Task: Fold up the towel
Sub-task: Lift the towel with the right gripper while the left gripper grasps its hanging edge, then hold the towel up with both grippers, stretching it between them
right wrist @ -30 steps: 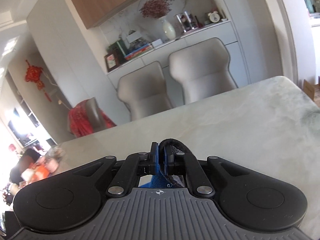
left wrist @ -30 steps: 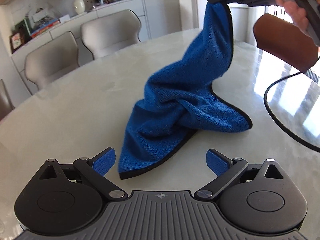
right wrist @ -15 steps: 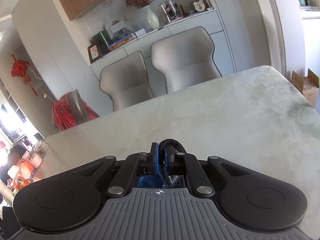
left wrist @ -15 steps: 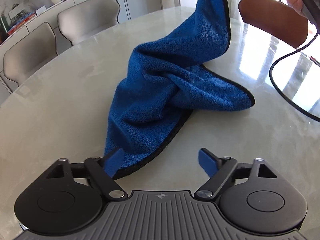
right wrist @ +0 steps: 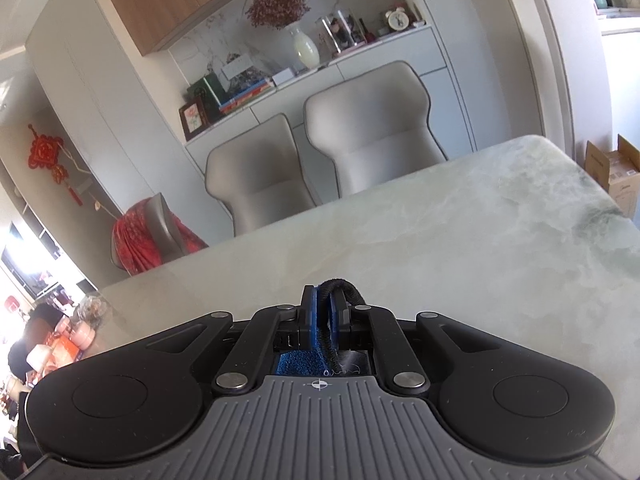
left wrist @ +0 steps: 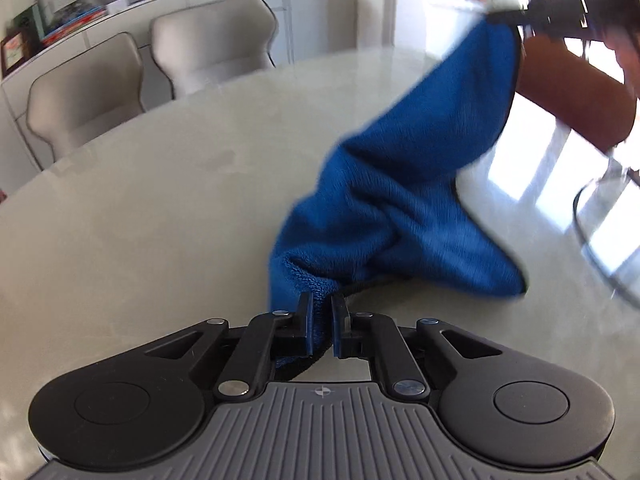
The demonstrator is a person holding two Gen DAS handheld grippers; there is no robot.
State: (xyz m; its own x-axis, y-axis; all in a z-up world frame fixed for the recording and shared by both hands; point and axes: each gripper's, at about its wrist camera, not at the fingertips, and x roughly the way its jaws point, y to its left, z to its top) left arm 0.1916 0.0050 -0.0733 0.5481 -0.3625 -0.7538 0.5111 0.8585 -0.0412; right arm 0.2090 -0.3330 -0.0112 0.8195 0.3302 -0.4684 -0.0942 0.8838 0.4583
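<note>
Over marble table (left wrist: 160, 208), both hand-held grippers: left (left wrist: 320, 312) closing on blue towel (left wrist: 400, 200), right (right wrist: 323, 304) clamping its hem.

Home dining room, marble table (right wrist: 460, 240), upholstered chairs (right wrist: 372, 128), sideboard vase (right wrist: 306, 50)

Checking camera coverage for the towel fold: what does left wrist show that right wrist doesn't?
Left wrist only: most of the blue towel, strung from the left gripper, whose jaws are closing on a near corner, up to the right gripper holding the far corner high, one flap on the table; a brown sleeve behind.

Right wrist only: that gripper's pinch close up, the black hem looping over the pads; a chair draped in red cloth, a cardboard box.

Both: the table, two grey chairs, the sideboard with a white vase.
</note>
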